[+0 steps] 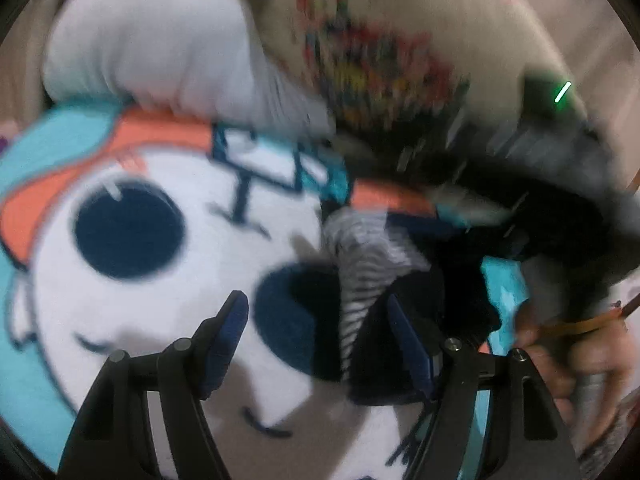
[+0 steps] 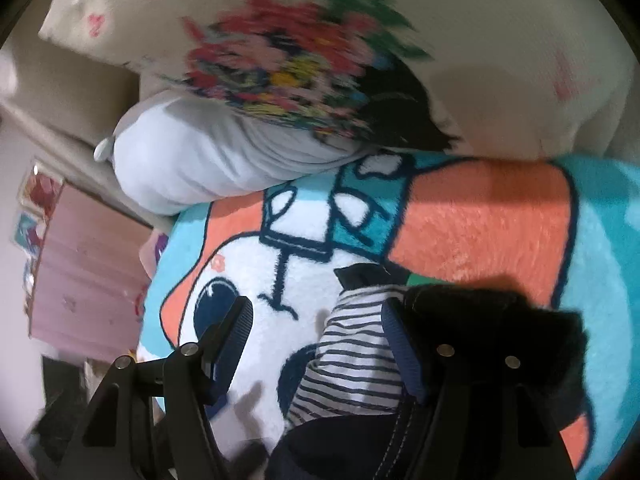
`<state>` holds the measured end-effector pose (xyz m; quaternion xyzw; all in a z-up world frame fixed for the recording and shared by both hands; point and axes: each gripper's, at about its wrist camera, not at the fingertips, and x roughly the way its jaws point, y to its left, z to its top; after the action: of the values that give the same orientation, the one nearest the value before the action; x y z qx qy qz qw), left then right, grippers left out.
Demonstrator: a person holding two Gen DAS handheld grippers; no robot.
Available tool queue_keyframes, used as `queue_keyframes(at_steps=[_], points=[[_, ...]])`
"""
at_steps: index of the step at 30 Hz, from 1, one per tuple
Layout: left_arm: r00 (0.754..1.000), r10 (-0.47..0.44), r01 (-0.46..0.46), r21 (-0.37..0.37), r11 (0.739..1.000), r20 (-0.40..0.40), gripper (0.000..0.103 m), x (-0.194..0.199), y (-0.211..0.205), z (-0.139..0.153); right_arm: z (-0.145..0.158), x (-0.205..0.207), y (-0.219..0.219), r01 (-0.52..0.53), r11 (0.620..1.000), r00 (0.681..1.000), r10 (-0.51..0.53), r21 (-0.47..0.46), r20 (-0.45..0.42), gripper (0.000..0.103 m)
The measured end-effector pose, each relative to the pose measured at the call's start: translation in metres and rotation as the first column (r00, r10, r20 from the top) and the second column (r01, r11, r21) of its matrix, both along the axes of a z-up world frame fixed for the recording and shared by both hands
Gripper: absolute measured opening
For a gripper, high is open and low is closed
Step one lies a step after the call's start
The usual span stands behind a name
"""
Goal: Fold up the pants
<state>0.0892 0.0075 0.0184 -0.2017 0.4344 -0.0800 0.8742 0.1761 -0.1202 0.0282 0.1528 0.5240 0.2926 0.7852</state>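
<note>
Cartoon plush blanket [image 2: 480, 216], floral cushion [image 2: 280, 60], pink cupboard [image 2: 88, 264]

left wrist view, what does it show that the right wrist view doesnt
Only the left wrist view shows a person's hand at the lower right, gripping a handle, and a small green light in the blurred background.

Only the right wrist view shows the pink cabinet at the far left and the pants' white stitching at the bottom.

Both show the cartoon blanket, the dark pants with striped lining lying on it, the white pillow, the flowered cushion, and an open claw with nothing gripped: left claw, right claw.
</note>
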Motion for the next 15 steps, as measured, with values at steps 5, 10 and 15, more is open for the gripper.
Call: queue_keyframes(at_steps=[5, 10, 15], points=[[0.999, -0.014, 0.013, -0.035, 0.999, -0.03, 0.071, 0.001, -0.006, -0.019, -0.015, 0.013, 0.027, -0.148, 0.985, 0.976, 0.159, 0.084, -0.151, 0.071], [1.0, -0.014, 0.014, -0.004, 1.0, -0.014, 0.071, -0.001, -0.011, -0.018, -0.034, 0.037, 0.029, -0.049, 0.996, 0.989, 0.037, -0.079, -0.141, 0.068], [0.999, -0.04, 0.04, 0.003, 0.999, -0.028, 0.071, -0.003, -0.007, -0.015, 0.001, 0.015, -0.002, 0.107, 0.986, 0.992, -0.098, -0.125, 0.075, 0.071]])
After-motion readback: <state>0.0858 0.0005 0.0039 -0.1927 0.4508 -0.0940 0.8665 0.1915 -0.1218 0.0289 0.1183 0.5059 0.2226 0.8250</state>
